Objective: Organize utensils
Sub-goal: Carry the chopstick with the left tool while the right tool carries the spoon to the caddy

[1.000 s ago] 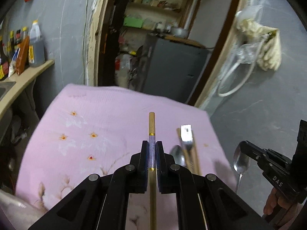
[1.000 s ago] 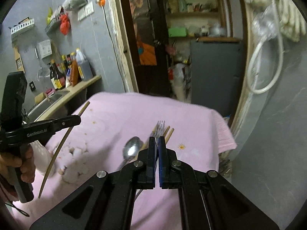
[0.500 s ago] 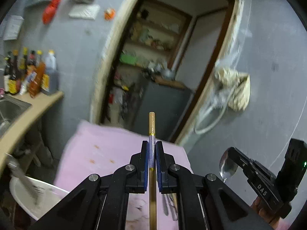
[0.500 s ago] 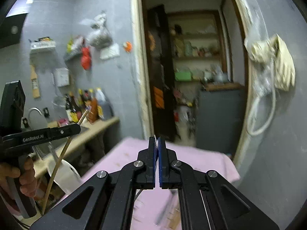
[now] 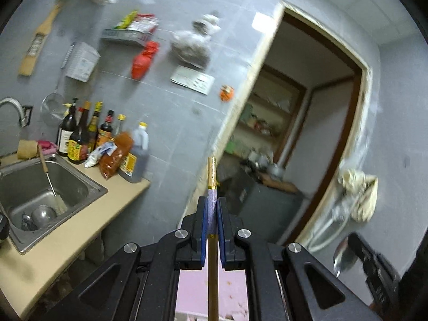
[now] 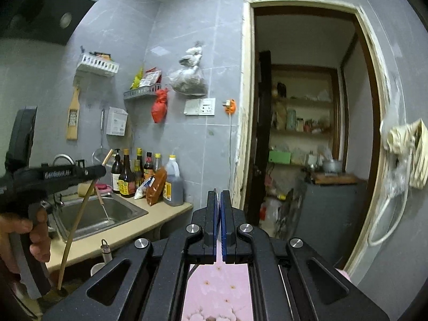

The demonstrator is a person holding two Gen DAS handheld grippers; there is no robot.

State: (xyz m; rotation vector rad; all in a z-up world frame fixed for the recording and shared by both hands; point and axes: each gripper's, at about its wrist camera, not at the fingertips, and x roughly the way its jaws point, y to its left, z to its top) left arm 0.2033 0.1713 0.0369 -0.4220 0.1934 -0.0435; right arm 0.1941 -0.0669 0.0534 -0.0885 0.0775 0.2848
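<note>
Left gripper (image 5: 211, 208): we pinch a slim gold-tipped wooden chopstick (image 5: 212, 176), its long axis running along our fingers.

Right gripper (image 5: 353, 243): we clamp a shiny metal spoon (image 5: 343, 256), bowl raised.

Relation: our left hand is nearer the steel sink (image 6: 107, 214).

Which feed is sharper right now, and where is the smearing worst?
Right wrist view is sharper: bottle labels by the steel sink read cleanly. Left wrist view smears toward its edges, blurring the metal spoon in the right gripper; the gold chopstick in the left gripper stays crisp. Both bow straight lines.
</note>
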